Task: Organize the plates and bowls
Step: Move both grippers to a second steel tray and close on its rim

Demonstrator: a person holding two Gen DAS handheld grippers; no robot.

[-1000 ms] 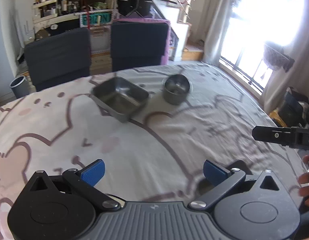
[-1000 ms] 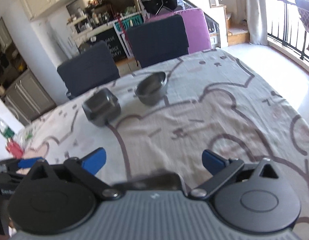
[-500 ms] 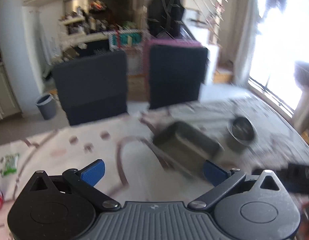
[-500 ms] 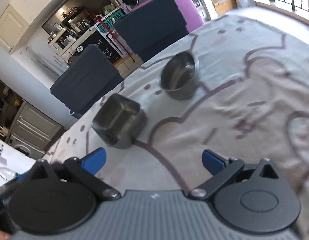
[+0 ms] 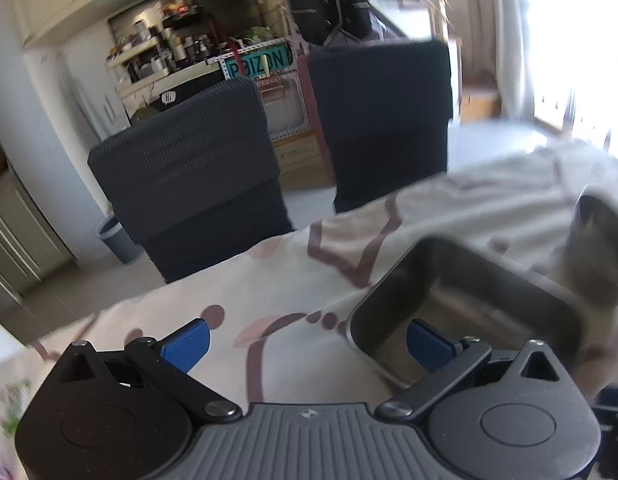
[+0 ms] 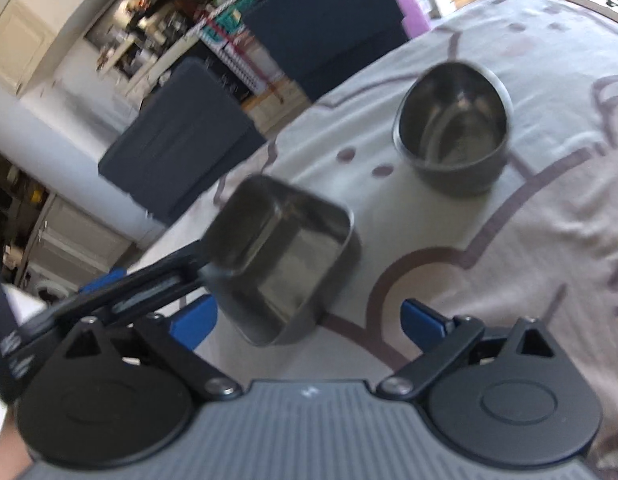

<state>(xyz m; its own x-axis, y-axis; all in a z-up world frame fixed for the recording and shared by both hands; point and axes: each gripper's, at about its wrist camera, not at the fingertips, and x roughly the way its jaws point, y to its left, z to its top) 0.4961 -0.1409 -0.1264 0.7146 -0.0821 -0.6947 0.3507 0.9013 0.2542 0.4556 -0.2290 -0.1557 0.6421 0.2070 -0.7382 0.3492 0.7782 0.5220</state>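
A square steel dish [image 5: 465, 304] sits on the patterned tablecloth; it also shows in the right wrist view [image 6: 285, 256]. A round steel bowl [image 6: 453, 128] stands just beyond it to the right, and shows at the right edge of the left wrist view [image 5: 597, 240]. My left gripper [image 5: 305, 344] is open, with its right finger over the dish's left rim and its left finger outside. It shows in the right wrist view [image 6: 157, 280] at the dish's left edge. My right gripper [image 6: 309, 320] is open and empty, just short of the dish.
Two dark chairs [image 5: 197, 176] [image 5: 385, 120] stand at the table's far side. Behind them are cluttered kitchen shelves [image 5: 181, 52] and a grey bin [image 5: 117, 240] on the floor. A bright window lies to the right. The tablecloth [image 6: 549, 240] stretches to the right of the dishes.
Both grippers have moved forward toward the dishes. The left one has swung left and closed in on the square dish's rim. The right one has come up close to the dish.
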